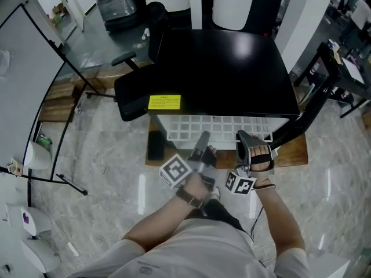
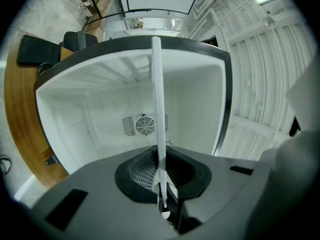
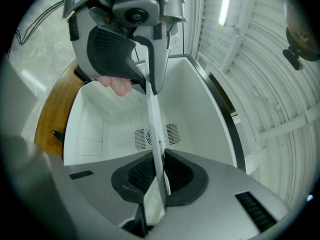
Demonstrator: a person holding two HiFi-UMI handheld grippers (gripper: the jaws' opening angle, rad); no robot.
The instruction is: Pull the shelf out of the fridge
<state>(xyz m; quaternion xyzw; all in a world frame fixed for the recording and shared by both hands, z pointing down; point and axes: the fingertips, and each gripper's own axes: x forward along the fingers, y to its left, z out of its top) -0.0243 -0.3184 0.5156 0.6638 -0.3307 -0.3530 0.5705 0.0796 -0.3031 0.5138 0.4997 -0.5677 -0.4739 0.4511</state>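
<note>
Nearest the person, the left gripper (image 2: 161, 176) is clenched on the front edge of the white shelf (image 2: 156, 104); the thin panel runs edge-on straight out from between its jaws. Just beside it, on its right, the right gripper (image 3: 156, 179) is clamped on that same edge, and from its own view the shelf (image 3: 154, 119) leads away to the left gripper (image 3: 149, 84) biting the panel further along.

From above, both grippers (image 1: 203, 139) (image 1: 242, 136) meet the shelf (image 1: 217, 127) where it juts from the open front of the black fridge (image 1: 220, 68). Beyond the jaws lies the white fridge interior (image 2: 95, 114), with a round fan vent (image 2: 145, 125) on its back wall. A yellow label (image 1: 164, 102) sits on the fridge top, ahead and left of the left gripper.
</note>
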